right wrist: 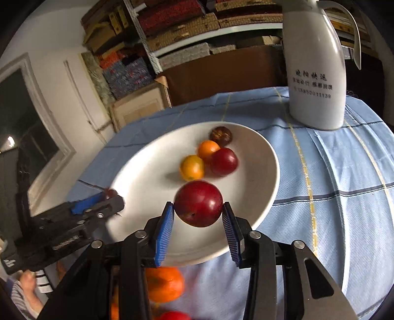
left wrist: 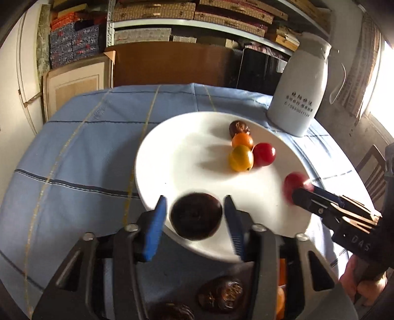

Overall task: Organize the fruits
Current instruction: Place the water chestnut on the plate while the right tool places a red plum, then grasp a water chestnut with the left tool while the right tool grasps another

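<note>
A: Two fruits are seen between tongs. The dark fruit is framed by the left gripper at the white plate's six o'clock rim. The jaws are held at a moderate width, and a sliver of gap is seen on each side.

B: The red plum is bracketed by the right gripper near four o'clock on the plate. These jaws are set narrow, and the pads are judged just off the skin.

A: Light weight is expected from both. The plum's skin is glossy, so slipping is to be feared. It should be taken across its widest part and squeezed gently, since bruising is likely.

B: The dark one looks duller and firmer, so a surer hold is judged there.

A: Rolling is invited by the smooth plate. Four small fruits are clustered toward one o'clock.

B: A blue checked tablecloth is spread beneath, with a white jug at two o'clock. Shelves of boxes are stacked behind.
</note>
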Motion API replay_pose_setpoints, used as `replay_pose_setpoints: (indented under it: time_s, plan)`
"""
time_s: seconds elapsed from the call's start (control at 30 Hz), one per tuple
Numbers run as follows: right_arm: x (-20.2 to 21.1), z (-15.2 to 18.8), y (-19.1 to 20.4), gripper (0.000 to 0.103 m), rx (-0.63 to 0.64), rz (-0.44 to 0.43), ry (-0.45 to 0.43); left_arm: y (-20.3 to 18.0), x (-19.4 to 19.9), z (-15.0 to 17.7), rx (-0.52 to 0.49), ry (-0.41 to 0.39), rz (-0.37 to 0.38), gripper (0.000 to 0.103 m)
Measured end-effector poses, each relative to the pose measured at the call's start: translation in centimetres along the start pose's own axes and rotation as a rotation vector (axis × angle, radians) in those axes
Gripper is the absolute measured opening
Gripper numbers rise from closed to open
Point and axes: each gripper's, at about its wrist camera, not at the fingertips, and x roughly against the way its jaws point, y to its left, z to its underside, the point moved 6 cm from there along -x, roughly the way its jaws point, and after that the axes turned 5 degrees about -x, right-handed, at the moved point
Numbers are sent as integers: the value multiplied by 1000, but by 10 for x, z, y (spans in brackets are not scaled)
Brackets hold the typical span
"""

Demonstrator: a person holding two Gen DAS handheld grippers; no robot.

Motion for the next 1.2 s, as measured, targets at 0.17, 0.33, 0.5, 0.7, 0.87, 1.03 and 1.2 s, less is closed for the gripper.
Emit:
replay_pose_setpoints:
  time_s: [0.17,0.33,0.5,0.7,0.87,1.03,1.2]
  plan:
    - [19,-5,-11,66,-60,-20,-54,-1,10,0,-7,-42,-2,84]
    - [40,5,-21,69,-81,-15,-76,5,32,13,-10,-71,-41,95]
    - [52,33,-33,71,-106,-1,-40,24,57,43,54,-66,-97,98]
    - [83,56,-38,85,-129,-2,-66,43,73,85,115,-17,-117,98]
    - [94,74,-37,88,-116,14,-60,45,61,96,127,42,-86,98]
    - [93,76,-38,88,-114,21,-49,31,49,95,81,62,-57,99]
    - [91,77,-41,88,-130,25,-36,54,49,101,116,88,-131,99]
